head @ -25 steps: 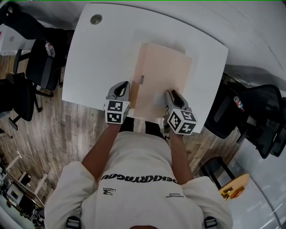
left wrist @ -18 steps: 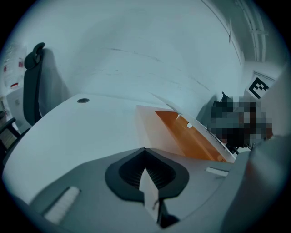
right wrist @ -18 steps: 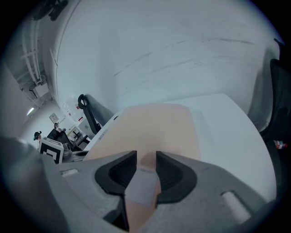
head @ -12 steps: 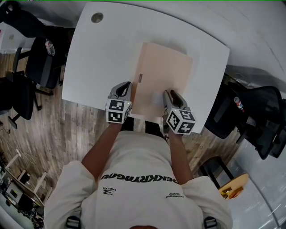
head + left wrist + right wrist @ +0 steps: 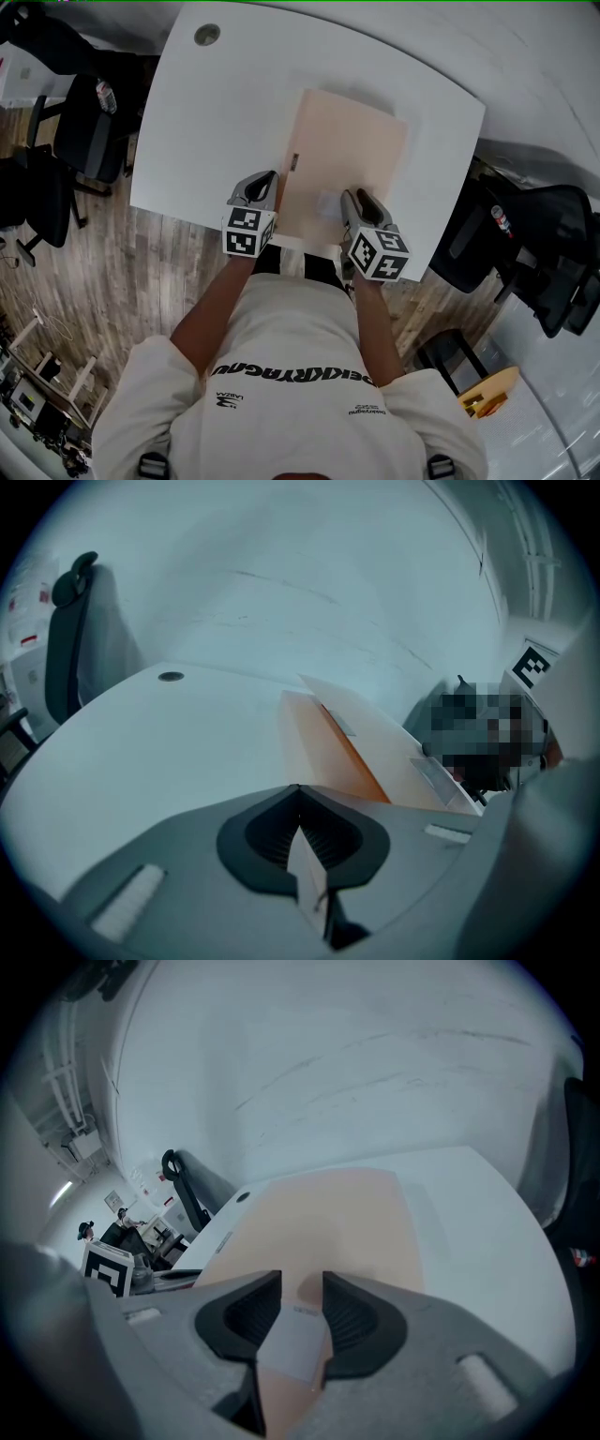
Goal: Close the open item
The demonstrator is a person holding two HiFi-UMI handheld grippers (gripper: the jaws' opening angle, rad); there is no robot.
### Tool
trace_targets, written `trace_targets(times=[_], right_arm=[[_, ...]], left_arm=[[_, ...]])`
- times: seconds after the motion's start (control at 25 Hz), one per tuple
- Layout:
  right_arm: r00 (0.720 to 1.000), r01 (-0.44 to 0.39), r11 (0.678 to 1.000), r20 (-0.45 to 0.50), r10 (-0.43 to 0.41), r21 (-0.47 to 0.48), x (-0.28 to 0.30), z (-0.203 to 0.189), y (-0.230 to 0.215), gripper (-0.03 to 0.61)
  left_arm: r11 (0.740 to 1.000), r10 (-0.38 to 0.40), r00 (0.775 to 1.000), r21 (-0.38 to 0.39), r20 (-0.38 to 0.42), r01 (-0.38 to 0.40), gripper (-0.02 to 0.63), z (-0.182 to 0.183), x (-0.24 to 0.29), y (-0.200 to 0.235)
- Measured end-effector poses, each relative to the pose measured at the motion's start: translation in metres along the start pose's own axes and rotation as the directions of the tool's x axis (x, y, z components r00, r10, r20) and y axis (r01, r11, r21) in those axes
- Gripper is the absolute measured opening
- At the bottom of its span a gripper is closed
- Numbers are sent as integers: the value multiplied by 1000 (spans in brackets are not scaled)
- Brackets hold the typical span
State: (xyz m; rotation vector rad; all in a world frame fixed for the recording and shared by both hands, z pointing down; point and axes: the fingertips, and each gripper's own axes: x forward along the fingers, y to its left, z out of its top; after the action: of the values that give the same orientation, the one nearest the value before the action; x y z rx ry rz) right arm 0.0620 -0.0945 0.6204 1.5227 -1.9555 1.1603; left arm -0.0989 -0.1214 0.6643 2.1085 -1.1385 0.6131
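Observation:
A flat peach folder (image 5: 349, 141) lies on the white table (image 5: 220, 112), its cover down as far as I can see. The left gripper view shows its orange side edge (image 5: 352, 752). My left gripper (image 5: 259, 181) sits at the folder's near left edge, its jaws meeting at the tips (image 5: 298, 789) with no object clearly between them. My right gripper (image 5: 357, 198) hovers over the folder's near right part. Its jaws (image 5: 302, 1283) stand apart, and a white label (image 5: 295, 1340) on the peach cover shows through the gap.
A round cable hole (image 5: 207, 35) is in the table's far left corner. Black office chairs stand left (image 5: 89, 131) and right (image 5: 534, 234) of the table. The table's near edge runs just under both grippers, and I am standing against it.

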Motion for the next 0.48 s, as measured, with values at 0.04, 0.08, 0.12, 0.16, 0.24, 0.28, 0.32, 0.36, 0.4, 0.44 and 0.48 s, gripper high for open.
trace_targets(times=[0.04,0.08,0.12,0.16,0.24,0.28,0.32,0.36,0.4,0.44,0.48], right_arm=[[1000,-1,1000,-2,1,0,1,-1,0,126],[1000,-2,1000,-3,2,0,1,-1,0,126],[1000,-3,1000,-5,3,-1,2,-2,1,126],[1000,-4,1000,-6,4,-2,3,-2,2,126],[1000,-5,1000,-11,5,-6,4,-3,3,129],[1000,-6,1000,-14,6,-7,4,-3,3,129],[1000,-7,1000,-16,7,-7,5,-3,3,130],[1000,-8,1000,-17,7,-8,6,-3,3,130],[1000,-8,1000,-19,8,-9,6,-3,4,130],[1000,-7,1000,-20,7,-12,7,-3,4,130],[1000,-6,1000,-22,5,-17,7,-4,4,130]], left_arm=[[1000,-2,1000,-1,-1,2,0,0,0,0],[1000,-4,1000,-3,-1,4,0,0,0,0],[1000,-6,1000,-6,0,6,0,-1,0,0],[1000,-7,1000,-9,-1,7,0,-1,0,1],[1000,-9,1000,-13,-3,9,0,-1,0,1],[1000,-11,1000,-14,-5,11,0,-1,0,1],[1000,-13,1000,-14,-7,13,0,-1,1,1],[1000,-16,1000,-15,-10,16,0,-1,1,1],[1000,-19,1000,-18,-12,18,0,-1,2,1],[1000,-21,1000,-20,-15,20,0,-1,2,2],[1000,-22,1000,-21,-16,22,0,-2,2,2]])
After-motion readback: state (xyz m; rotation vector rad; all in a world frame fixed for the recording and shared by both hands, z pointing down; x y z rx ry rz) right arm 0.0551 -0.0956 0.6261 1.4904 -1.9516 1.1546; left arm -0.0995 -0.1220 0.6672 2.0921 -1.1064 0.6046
